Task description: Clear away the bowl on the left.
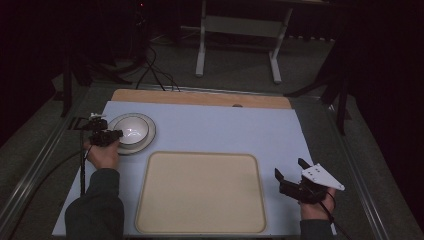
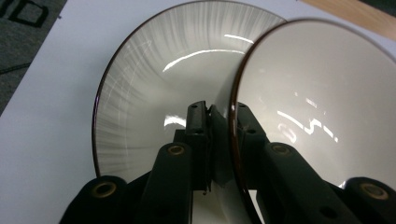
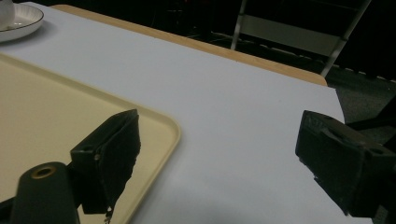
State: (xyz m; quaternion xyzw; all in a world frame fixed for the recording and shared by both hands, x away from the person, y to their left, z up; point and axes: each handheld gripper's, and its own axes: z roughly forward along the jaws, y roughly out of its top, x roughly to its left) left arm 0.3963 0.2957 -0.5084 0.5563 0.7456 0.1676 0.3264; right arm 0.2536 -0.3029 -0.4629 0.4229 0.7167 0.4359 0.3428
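Left gripper view | jaws hide bowl point(image 2: 327, 102) rim | plate point(image 2: 154, 84) beneath

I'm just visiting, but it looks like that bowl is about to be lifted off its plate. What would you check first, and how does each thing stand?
1. Left hand-held gripper closed on the bowl rim: ok, one jaw inside, one outside.
2. Depth of the grip: cannot tell, only the rim edge shows between the jaws.
3. Plate free of the jaws: ok, it lies under the bowl, ungripped.
4. Tray bare to receive the bowl: ok.
5. Right hand-held gripper out of the way: ok, open beside the tray's right edge.
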